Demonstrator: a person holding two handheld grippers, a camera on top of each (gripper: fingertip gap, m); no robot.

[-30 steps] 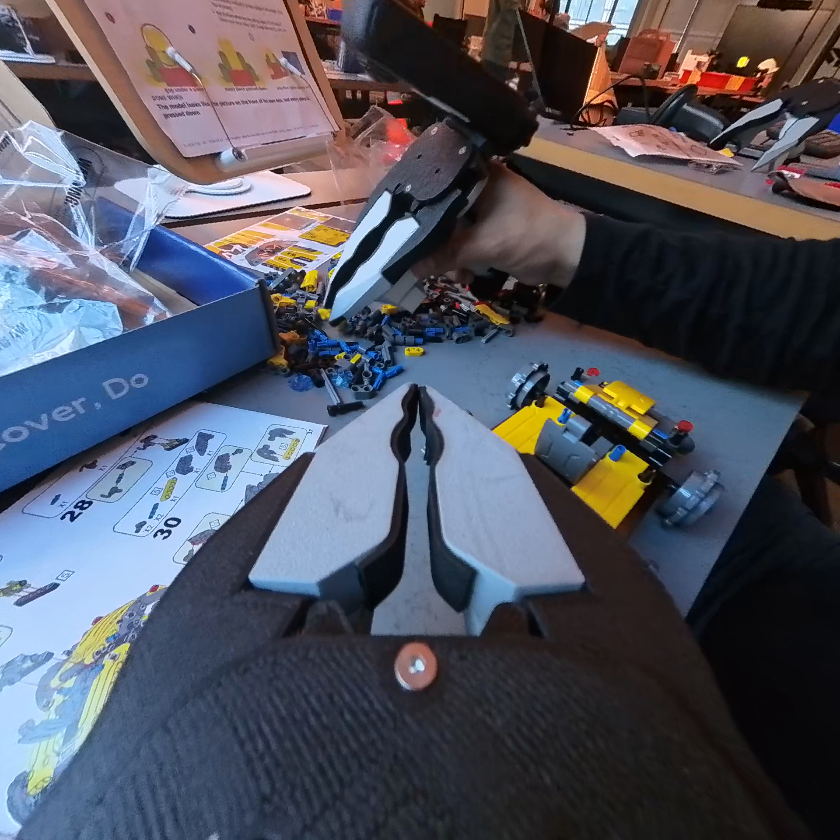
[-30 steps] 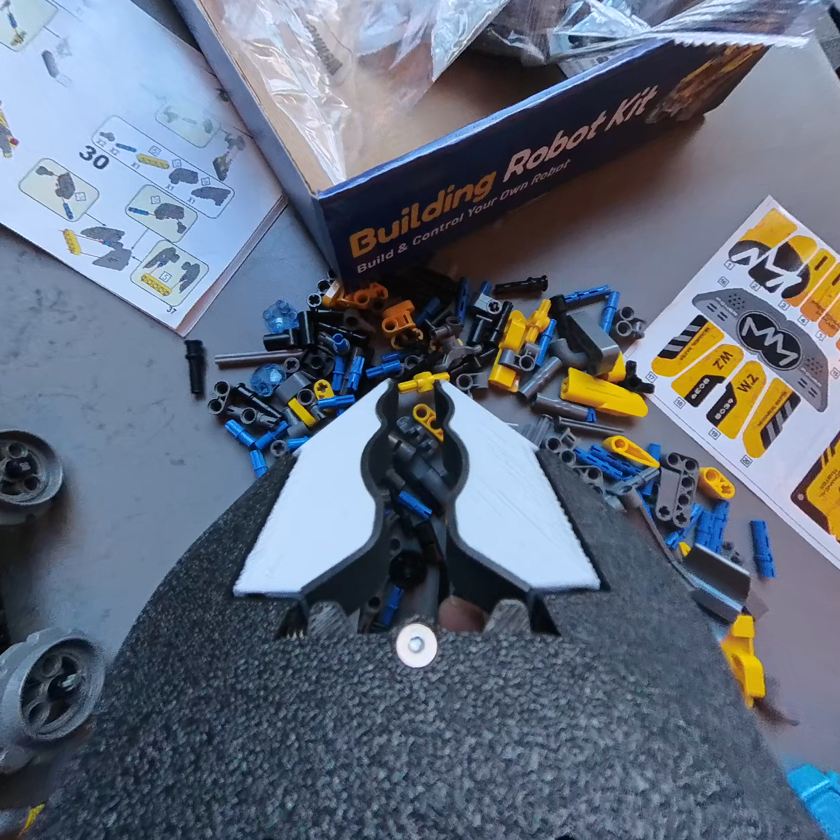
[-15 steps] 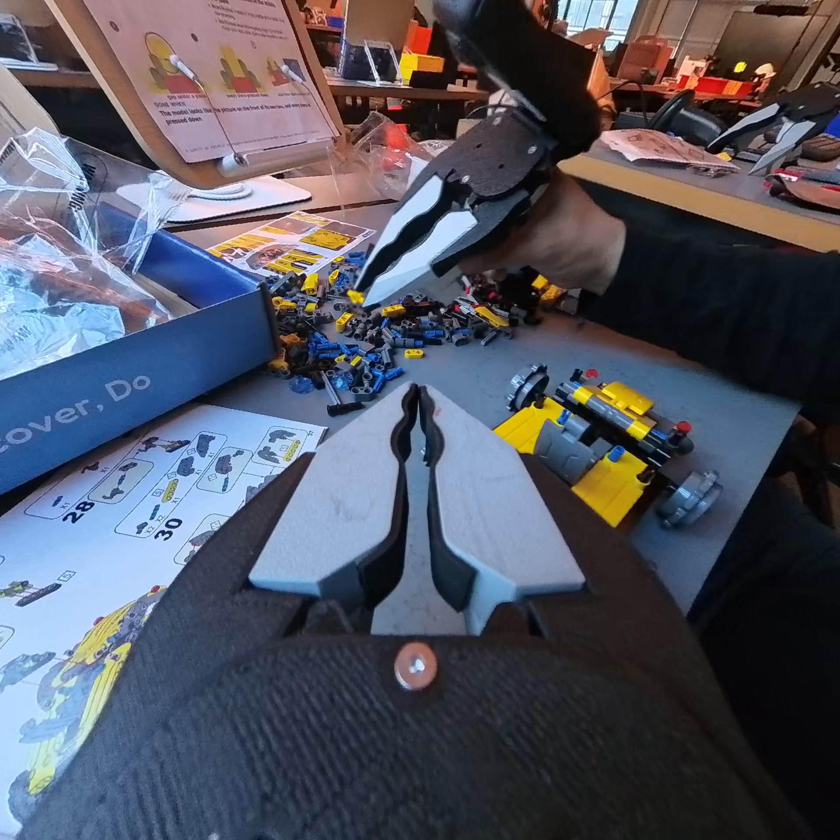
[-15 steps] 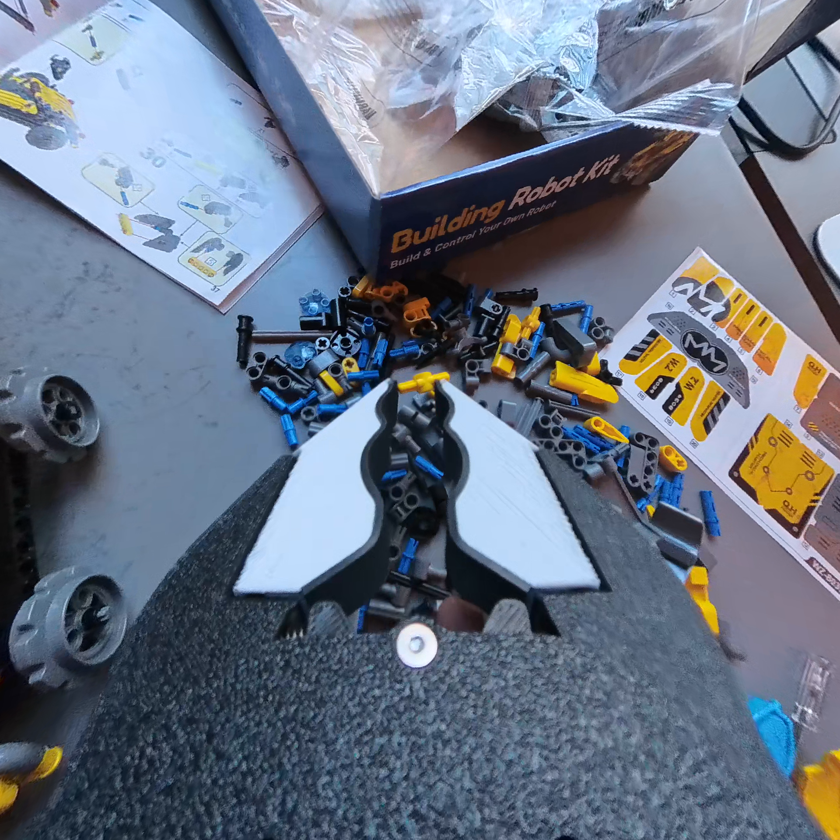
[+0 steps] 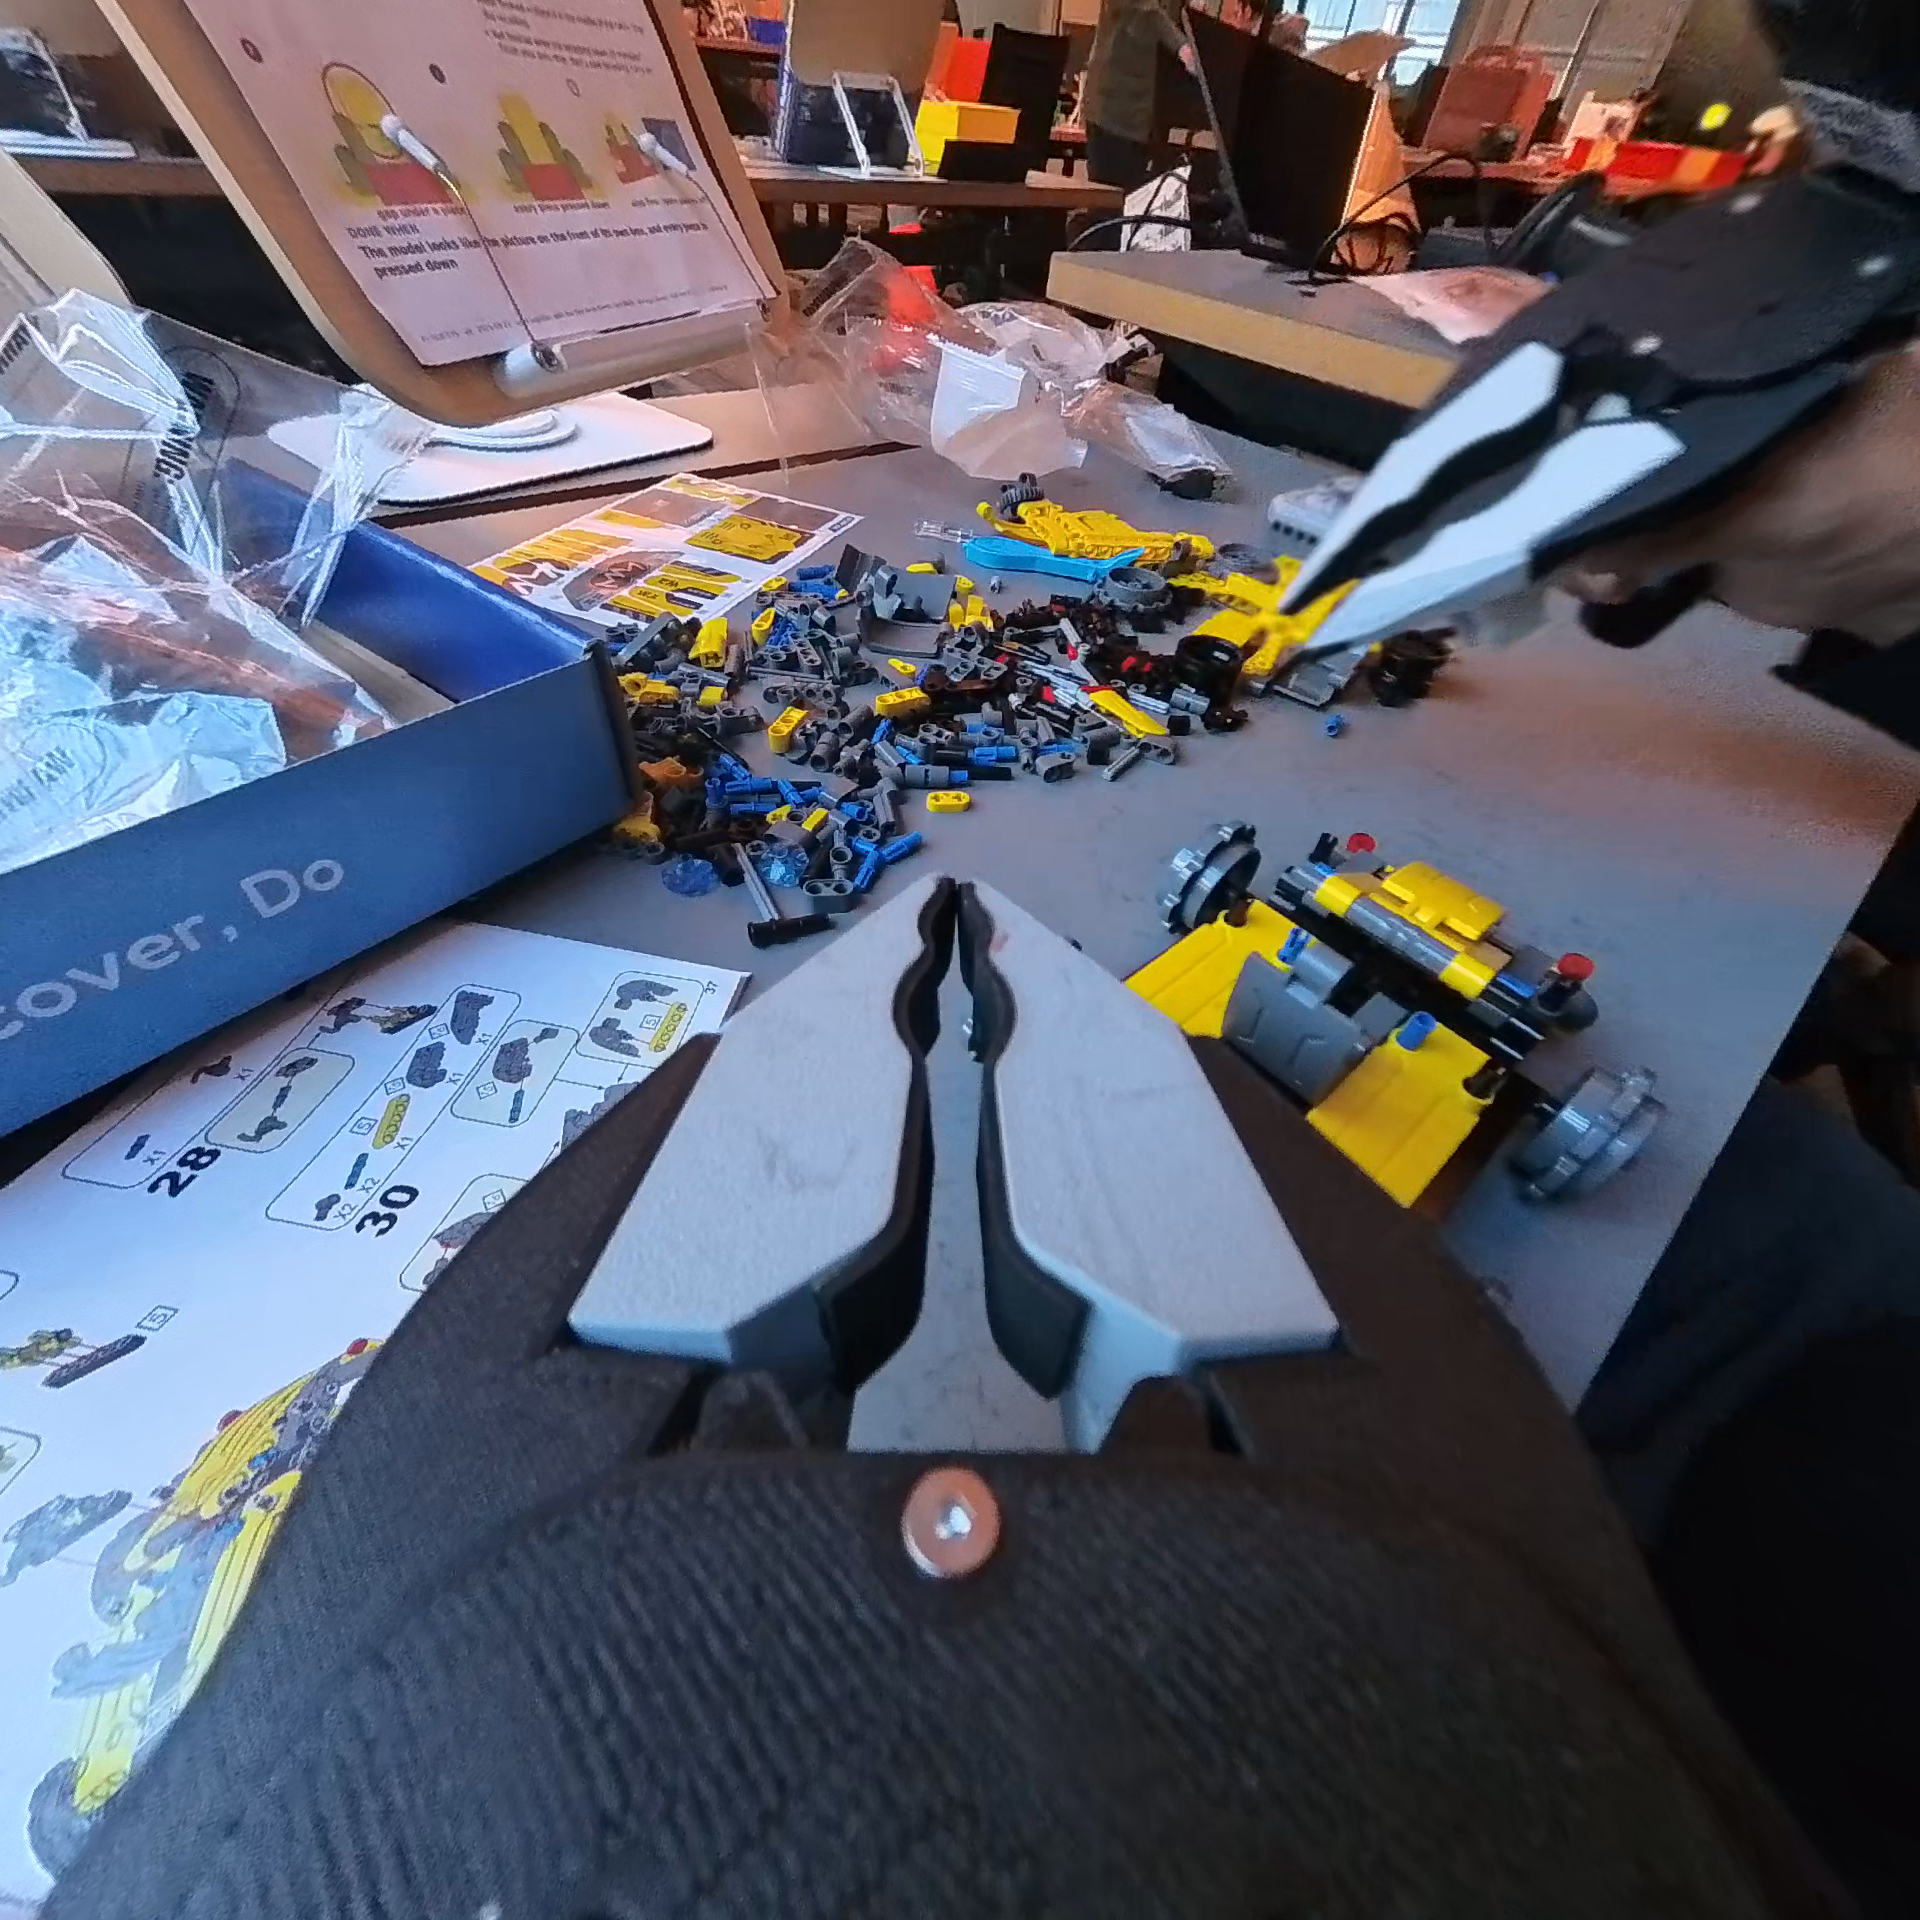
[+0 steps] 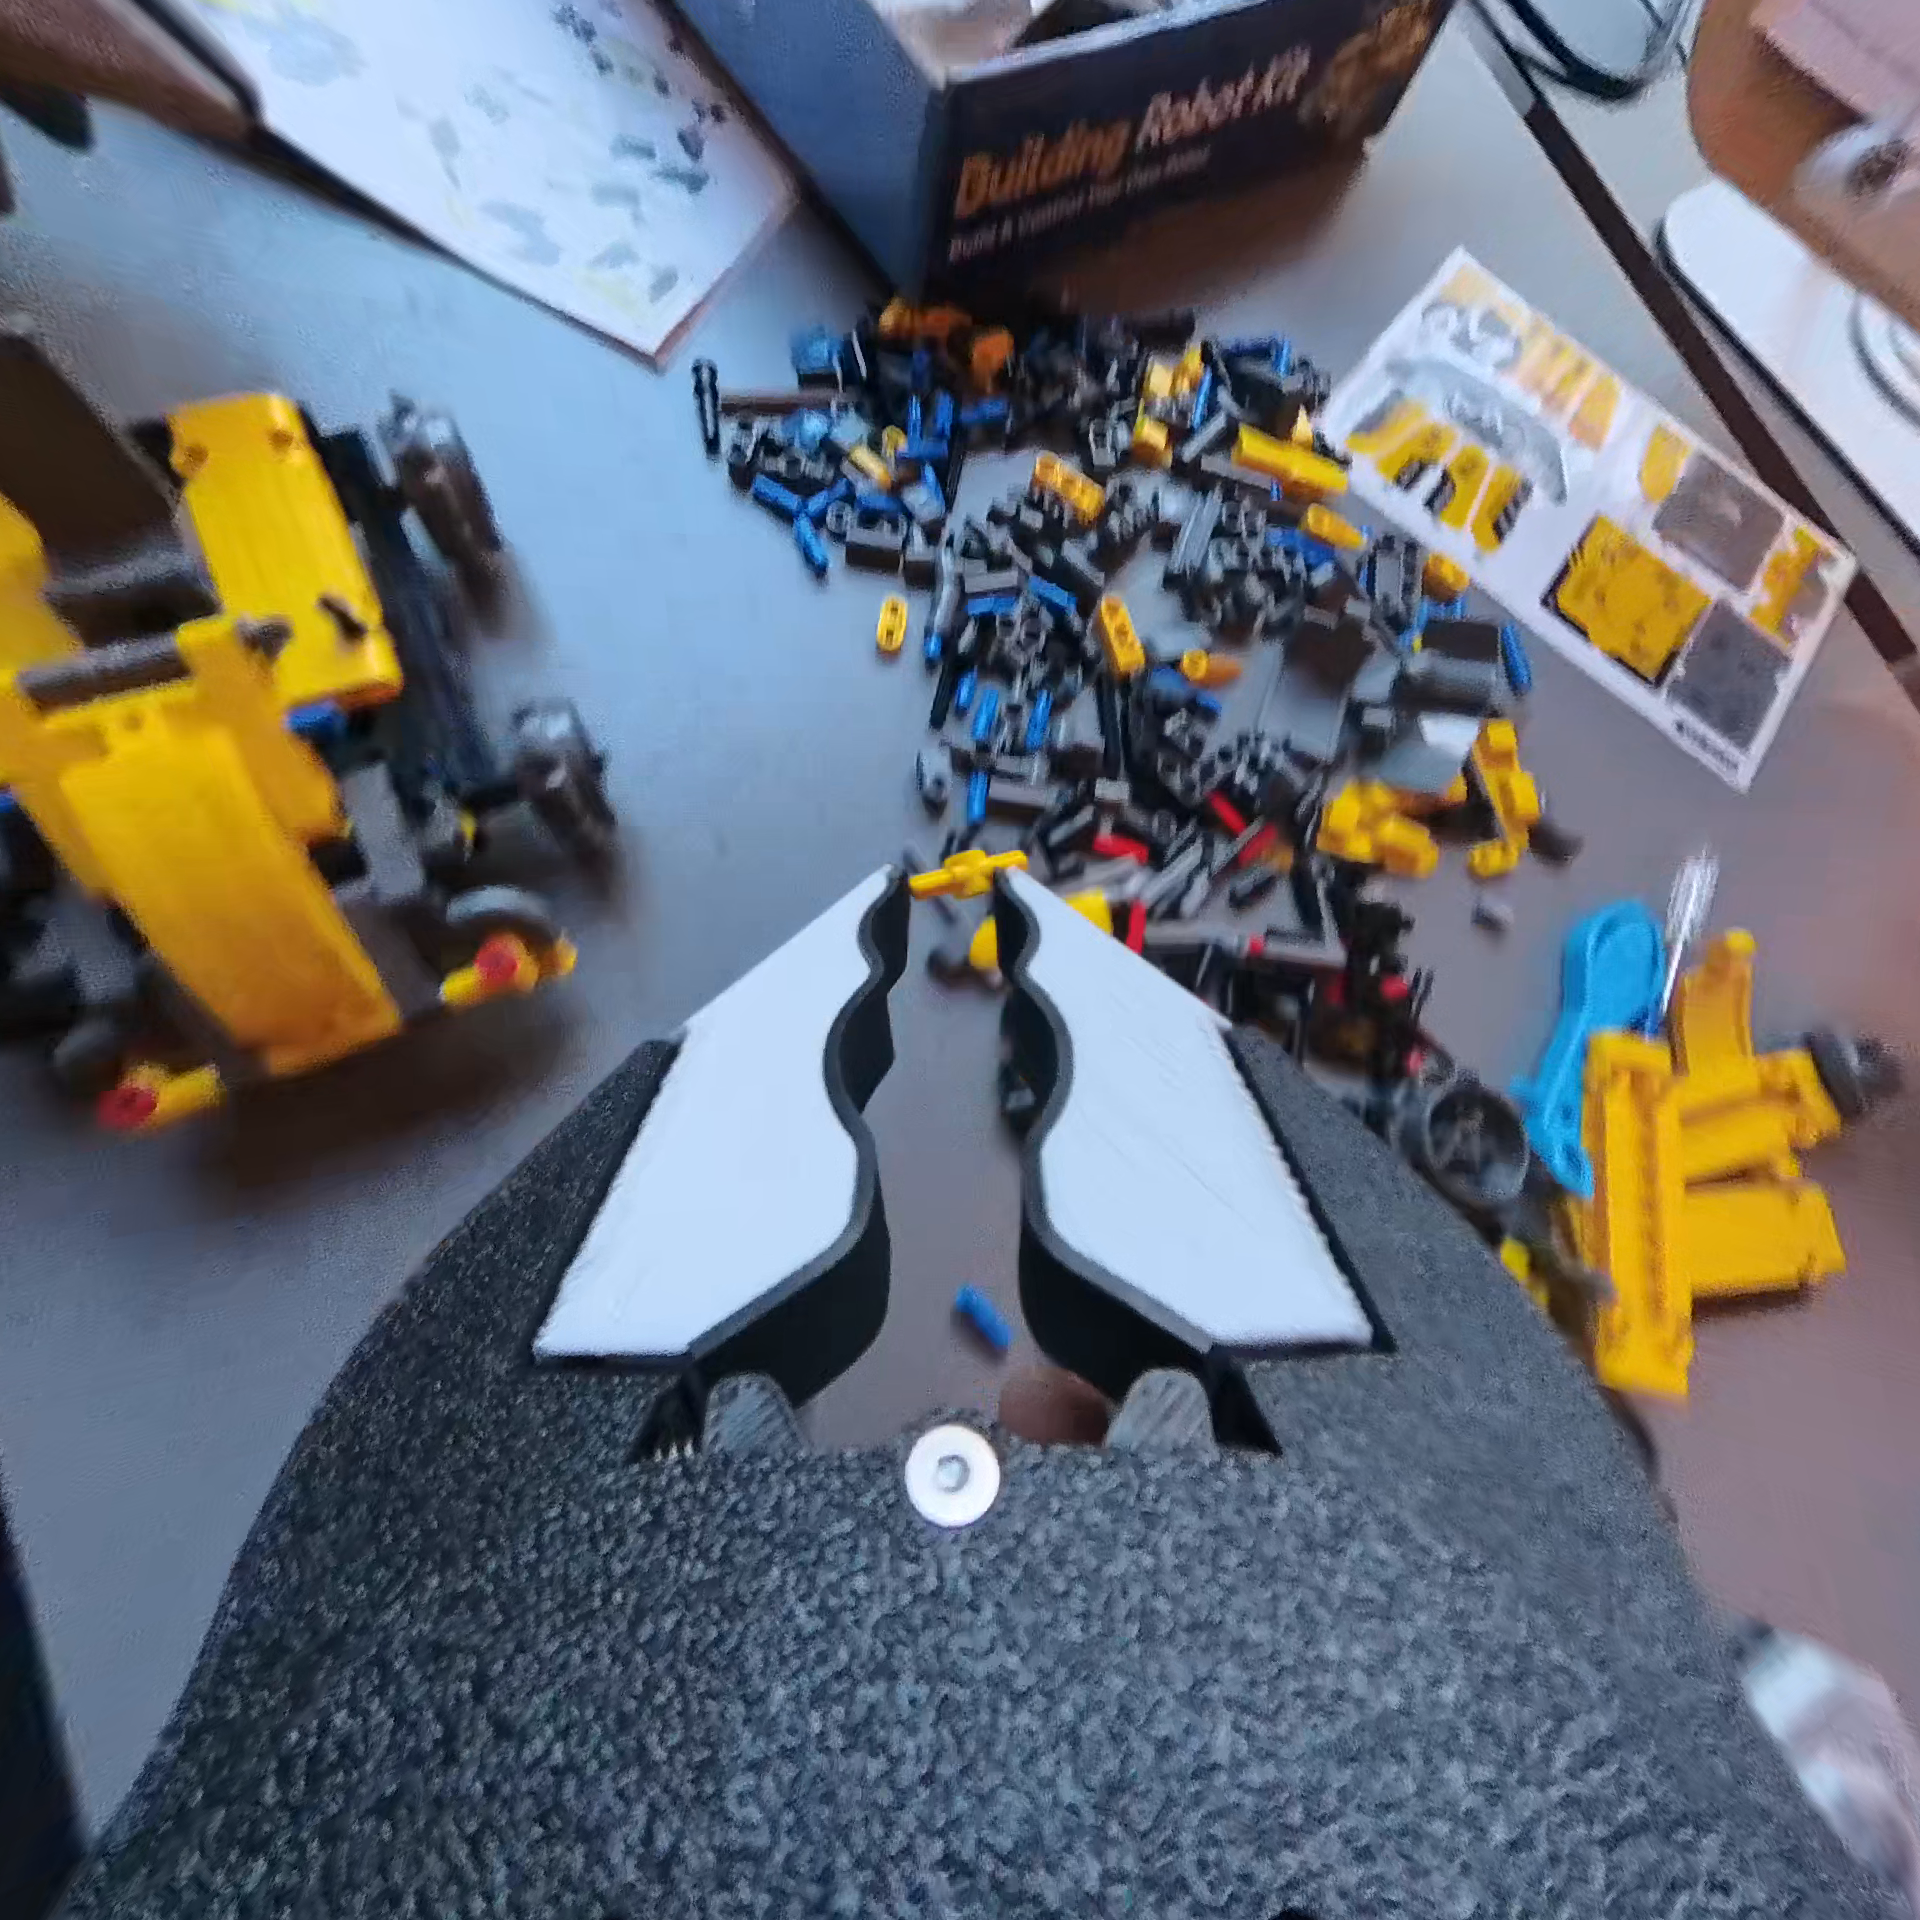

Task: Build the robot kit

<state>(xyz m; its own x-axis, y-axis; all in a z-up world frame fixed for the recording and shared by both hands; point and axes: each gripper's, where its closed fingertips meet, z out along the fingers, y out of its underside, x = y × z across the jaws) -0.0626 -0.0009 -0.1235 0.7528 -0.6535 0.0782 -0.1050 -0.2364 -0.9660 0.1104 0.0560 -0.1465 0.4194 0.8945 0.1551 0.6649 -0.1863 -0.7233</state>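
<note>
My right gripper is shut on a small yellow connector piece, pinched crosswise at the fingertips. It hangs above the near edge of a pile of small black, blue and yellow building parts. In the left wrist view the right gripper shows at the upper right, over the far right end of the pile. My left gripper is shut and empty. It sits low over the table between an open instruction booklet and a partly built yellow vehicle.
A blue kit box with plastic bags stands left of the pile. A sticker sheet lies beyond it. A yellow and light-blue assembly lies to the right. The vehicle is on the left. A stand with a printed page is behind. My right fingertips sit around 20 cm from my left ones.
My right gripper has risen out of the pile with the yellow piece and pulled back to the right, away from the box. My left gripper has not moved.
</note>
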